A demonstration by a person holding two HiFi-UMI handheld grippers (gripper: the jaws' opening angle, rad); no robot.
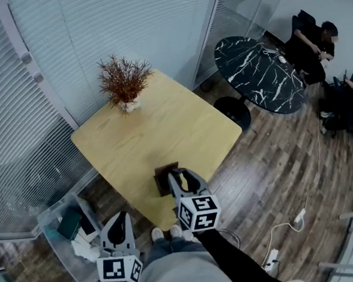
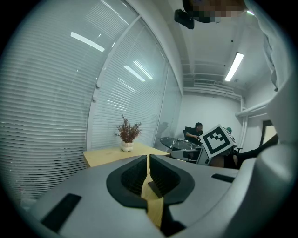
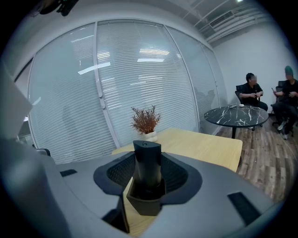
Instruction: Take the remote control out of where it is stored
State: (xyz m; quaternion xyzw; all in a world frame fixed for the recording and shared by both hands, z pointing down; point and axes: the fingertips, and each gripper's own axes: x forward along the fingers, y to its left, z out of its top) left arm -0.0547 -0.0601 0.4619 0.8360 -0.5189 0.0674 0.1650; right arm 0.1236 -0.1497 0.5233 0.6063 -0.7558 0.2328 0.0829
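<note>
My left gripper (image 2: 148, 163) hung low off the desk's (image 1: 156, 133) near-left corner, its fingers clenched together on nothing. Further right, at the near edge of the desk, my right gripper (image 3: 147, 163) had its fingers closed on the remote control (image 3: 147, 155), which stood upright in a small dark holder (image 3: 145, 204); the dried plant (image 3: 145, 122) sat well apart at the far end. I judged the pull should go straight up along the remote's length, slowly and without tilt, or the light holder could lift or tip with it. The idle left gripper could pin the holder down.
</note>
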